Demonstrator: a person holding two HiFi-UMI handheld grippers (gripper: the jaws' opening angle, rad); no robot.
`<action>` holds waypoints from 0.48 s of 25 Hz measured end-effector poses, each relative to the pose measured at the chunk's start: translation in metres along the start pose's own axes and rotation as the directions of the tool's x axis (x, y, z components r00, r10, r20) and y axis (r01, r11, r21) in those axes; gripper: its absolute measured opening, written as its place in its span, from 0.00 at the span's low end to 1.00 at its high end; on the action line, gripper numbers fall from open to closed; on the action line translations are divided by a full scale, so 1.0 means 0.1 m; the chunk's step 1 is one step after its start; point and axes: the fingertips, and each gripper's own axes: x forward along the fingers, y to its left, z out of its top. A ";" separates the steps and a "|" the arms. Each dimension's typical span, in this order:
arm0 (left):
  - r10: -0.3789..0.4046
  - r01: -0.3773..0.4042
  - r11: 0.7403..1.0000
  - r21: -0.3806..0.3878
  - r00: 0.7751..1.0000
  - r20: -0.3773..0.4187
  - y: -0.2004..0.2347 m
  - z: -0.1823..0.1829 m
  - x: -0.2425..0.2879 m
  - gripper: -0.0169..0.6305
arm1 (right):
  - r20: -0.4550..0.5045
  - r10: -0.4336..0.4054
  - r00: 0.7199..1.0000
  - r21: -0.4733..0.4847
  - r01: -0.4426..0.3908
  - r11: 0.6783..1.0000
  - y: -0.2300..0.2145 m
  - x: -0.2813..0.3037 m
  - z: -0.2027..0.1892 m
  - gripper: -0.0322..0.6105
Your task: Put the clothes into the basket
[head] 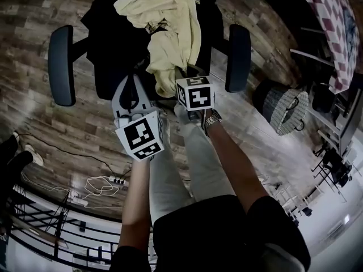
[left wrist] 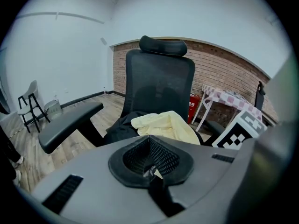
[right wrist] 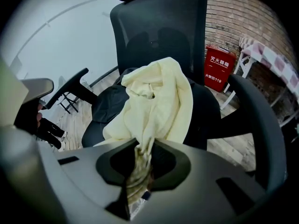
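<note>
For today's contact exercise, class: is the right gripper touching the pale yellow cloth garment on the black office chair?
Touching. The right gripper view shows the right gripper clamped on the yellow garment.

- Office chair: backrest cut off by the head view's top edge.
- Black garment: largely covered by the yellow garment.
- Yellow garment: lower end hidden inside the right hand-held gripper.
- Checked tablecloth: cropped at the upper right.

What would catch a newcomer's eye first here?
The yellow garment lies heaped on the black office chair, with the right gripper clamped on its hanging end. The basket stands on the floor right of the chair, apart from it.
</note>
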 end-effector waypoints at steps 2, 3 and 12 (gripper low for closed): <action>0.007 -0.007 1.000 0.001 1.000 -0.004 -0.01 0.00 -0.07 0.05 | 0.006 0.015 1.000 0.008 -0.015 1.000 0.06 -0.11 -0.02 0.16; 0.007 -0.007 1.000 0.000 1.000 -0.003 -0.03 0.01 -0.09 0.05 | 0.010 0.024 1.000 0.012 -0.024 1.000 0.10 -0.17 -0.03 0.16; -0.004 0.004 1.000 0.003 0.999 0.040 -0.17 0.25 -0.37 0.05 | 0.081 0.087 0.993 -0.016 -0.086 0.996 0.47 -0.81 0.05 0.16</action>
